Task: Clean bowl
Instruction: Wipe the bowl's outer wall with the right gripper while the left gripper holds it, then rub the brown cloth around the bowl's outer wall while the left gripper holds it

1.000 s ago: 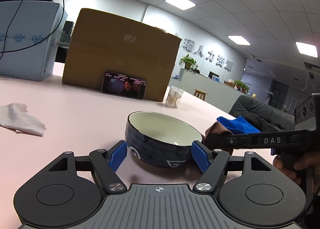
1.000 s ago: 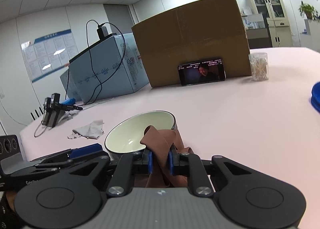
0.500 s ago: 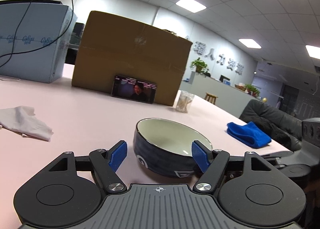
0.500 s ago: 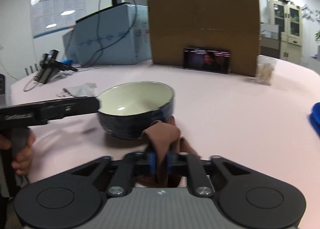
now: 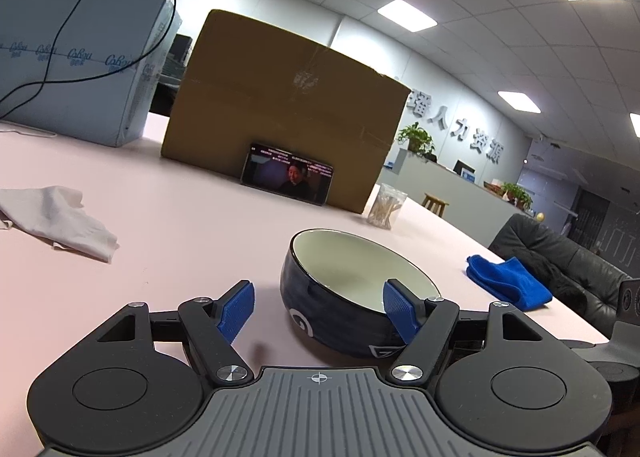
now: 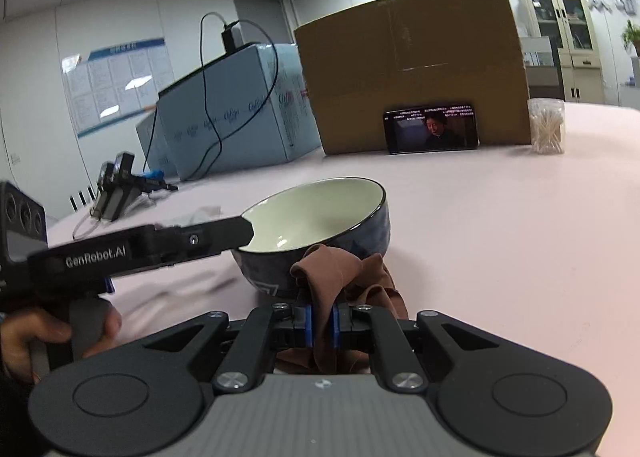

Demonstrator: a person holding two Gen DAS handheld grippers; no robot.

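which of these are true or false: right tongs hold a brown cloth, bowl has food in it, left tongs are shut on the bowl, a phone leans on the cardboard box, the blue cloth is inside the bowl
1. The right tongs hold a brown cloth. True.
2. The bowl has food in it. False: its pale inside looks empty.
3. The left tongs are shut on the bowl. False: they are open, with one finger at the rim and the other out to the side, away from the bowl.
4. A phone leans on the cardboard box. True.
5. The blue cloth is inside the bowl. False: it lies on the table, apart from the bowl.
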